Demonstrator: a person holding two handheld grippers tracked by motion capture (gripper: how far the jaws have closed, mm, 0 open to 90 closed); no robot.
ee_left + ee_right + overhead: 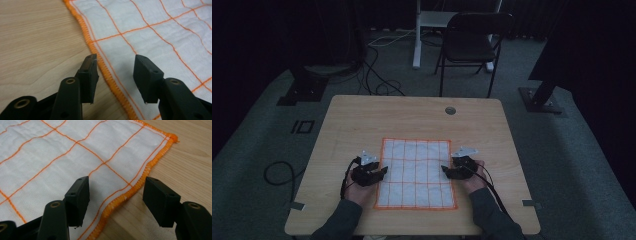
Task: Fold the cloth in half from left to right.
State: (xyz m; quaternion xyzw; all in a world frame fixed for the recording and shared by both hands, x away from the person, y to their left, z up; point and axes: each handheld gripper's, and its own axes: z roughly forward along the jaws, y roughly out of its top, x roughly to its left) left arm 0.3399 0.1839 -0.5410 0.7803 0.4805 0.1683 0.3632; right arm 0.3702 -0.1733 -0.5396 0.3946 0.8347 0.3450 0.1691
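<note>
White woven cloth with orange grid lines and stitched orange hem (416,173) lying flat, lower centre of high view, on pale wood-grain table (362,120); long axis running up-frame. Left gripper (381,173) at its left hem, right gripper (447,170) at right hem. Both with black jaws apart, straddling hem, gripping nothing.

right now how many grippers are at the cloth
2. The left gripper sits at the cloth's left edge, the right gripper at its right edge. Both have open jaws straddling the orange hem, neither pinching it.
</note>
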